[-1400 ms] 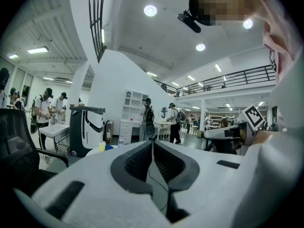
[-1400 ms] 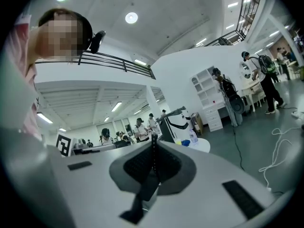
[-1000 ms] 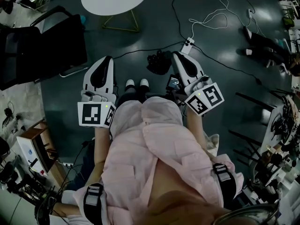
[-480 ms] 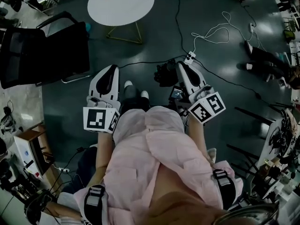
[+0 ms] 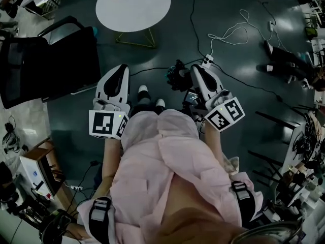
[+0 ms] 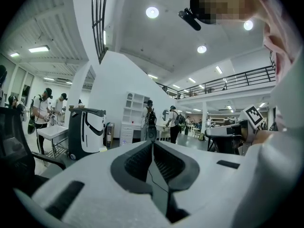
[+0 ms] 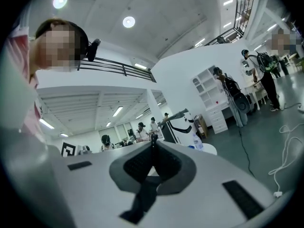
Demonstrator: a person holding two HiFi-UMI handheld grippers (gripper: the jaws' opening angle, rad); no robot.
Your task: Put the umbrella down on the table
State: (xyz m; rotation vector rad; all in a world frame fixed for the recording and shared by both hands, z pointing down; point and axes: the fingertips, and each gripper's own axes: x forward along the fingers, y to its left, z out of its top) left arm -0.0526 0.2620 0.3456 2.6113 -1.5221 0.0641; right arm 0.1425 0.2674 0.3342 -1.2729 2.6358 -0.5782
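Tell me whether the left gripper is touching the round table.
Apart. The head view shows the left gripper short of the table, with dark floor between them.

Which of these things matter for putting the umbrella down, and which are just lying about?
For the job: black folded umbrella hanging at the right gripper; round white table.
Lying about: black office chair; white power strip and cable on the floor.

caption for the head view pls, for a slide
Person in a pink shirt holds left tongs and right tongs out toward a round white table across a cable-strewn floor.
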